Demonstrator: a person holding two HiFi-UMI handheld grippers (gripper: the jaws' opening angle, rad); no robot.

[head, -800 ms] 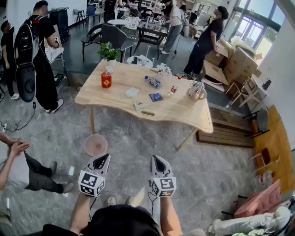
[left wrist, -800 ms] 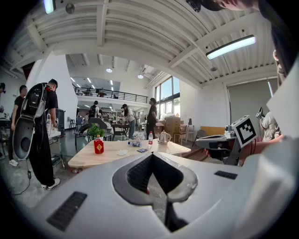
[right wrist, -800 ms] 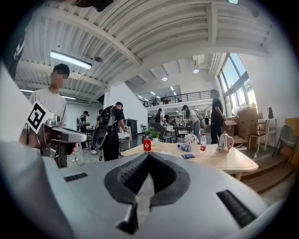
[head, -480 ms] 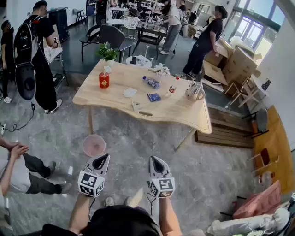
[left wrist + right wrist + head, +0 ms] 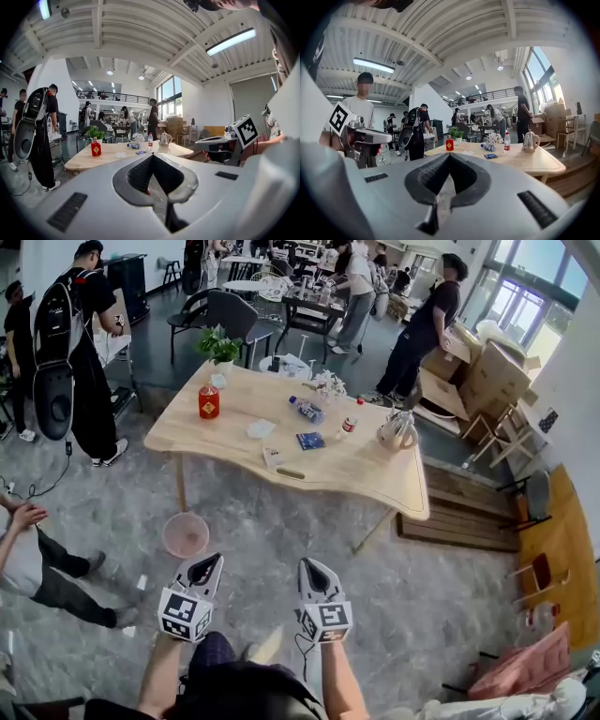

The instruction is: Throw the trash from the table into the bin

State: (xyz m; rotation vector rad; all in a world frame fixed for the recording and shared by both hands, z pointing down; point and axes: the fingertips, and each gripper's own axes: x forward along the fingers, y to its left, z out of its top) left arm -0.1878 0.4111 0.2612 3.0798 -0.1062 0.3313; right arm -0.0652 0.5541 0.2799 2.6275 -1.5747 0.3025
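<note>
Barely anything has shifted since the earlier frame: the trash is left lying on the worktop point(image 5: 375, 474).
Head view: wrapper point(image 5: 310, 440) and bottle point(image 5: 307, 410) are seen well ahead of the left hand-held gripper point(image 5: 204, 568) and right hand-held gripper point(image 5: 314, 570), the bin point(image 5: 186, 533) nearer the left. Gripper views: both pairs of jaws are pressed together, nothing held.

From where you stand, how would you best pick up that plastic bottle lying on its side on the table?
Likely round the middle of the bottle, coming down from above with the jaws set across its width. It lies flat on the table, long axis slanted, so its rounded sides are what two jaws can pinch; end to end looks too long.
</note>
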